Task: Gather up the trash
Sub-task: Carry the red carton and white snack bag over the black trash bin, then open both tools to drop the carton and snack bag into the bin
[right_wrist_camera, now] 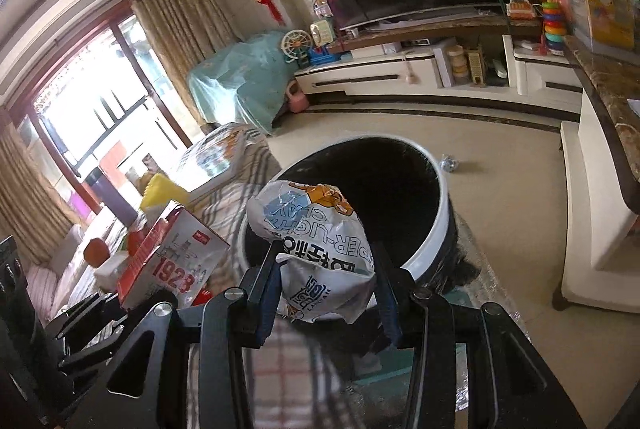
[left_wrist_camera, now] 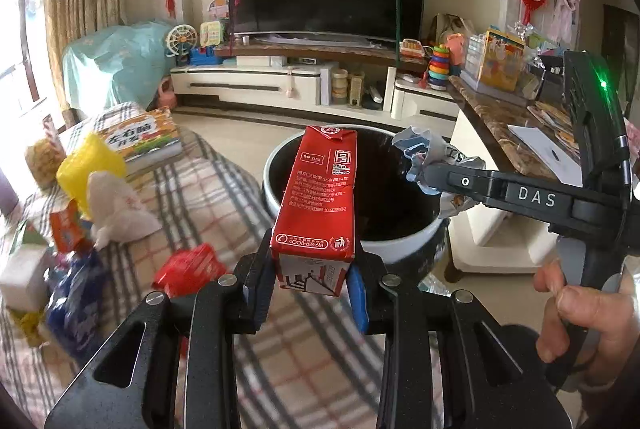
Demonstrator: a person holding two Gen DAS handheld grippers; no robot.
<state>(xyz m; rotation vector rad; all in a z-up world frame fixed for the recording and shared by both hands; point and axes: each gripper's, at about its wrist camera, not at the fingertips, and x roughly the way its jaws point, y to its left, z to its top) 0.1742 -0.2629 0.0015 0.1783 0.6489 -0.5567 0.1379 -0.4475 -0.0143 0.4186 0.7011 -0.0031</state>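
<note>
Left wrist cam: my left gripper [left_wrist_camera: 312, 281] pinches a red milk carton [left_wrist_camera: 318, 201] at its bottom end, carton standing up w/ its top in front of the trash bin [left_wrist_camera: 404, 241] mouth. Right gripper [left_wrist_camera: 430, 175] comes in from the right, over the bin's right rim, clamped on a crumpled wrapper [left_wrist_camera: 420, 149]. More trash lies on the checked cloth [left_wrist_camera: 224, 189] at left: yellow bag [left_wrist_camera: 90, 159], white wad [left_wrist_camera: 116, 205], red pack [left_wrist_camera: 188, 269].

Right wrist cam: wrapper [right_wrist_camera: 320, 249] squeezed btwn the right gripper's [right_wrist_camera: 326, 283] pads, just at the bin's [right_wrist_camera: 432, 241] near rim. I see the carton [right_wrist_camera: 172, 257] at left, beside it.
</note>
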